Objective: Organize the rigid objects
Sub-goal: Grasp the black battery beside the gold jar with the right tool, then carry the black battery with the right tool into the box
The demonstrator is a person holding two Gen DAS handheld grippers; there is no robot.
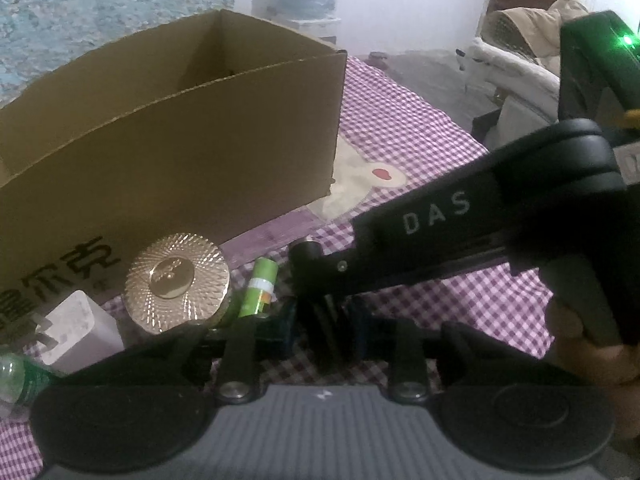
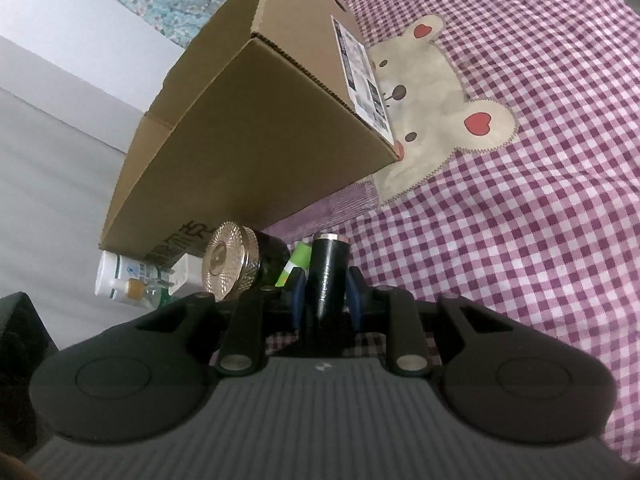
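An open cardboard box (image 1: pixel 180 136) stands on the checked bedspread; it also shows in the right wrist view (image 2: pixel 256 120). In front of it lie a jar with a gold ribbed lid (image 1: pixel 176 280), a green battery (image 1: pixel 260 288) and a white charger (image 1: pixel 80 332). My right gripper (image 2: pixel 326 292) is shut on a black cylinder (image 2: pixel 328 268) with a metal end. In the left wrist view the right gripper's body (image 1: pixel 480 232) crosses from the right, its tip near the battery. My left gripper (image 1: pixel 324 324) sits low behind it; its fingers look close together around the dark object.
A clear bottle with a green label (image 1: pixel 16 380) lies at the left edge. A white tube and a small vial (image 2: pixel 124 284) lie left of the jar. A bear patch (image 2: pixel 432 92) marks the bedspread right of the box. A chair with clothes (image 1: pixel 528 40) stands far right.
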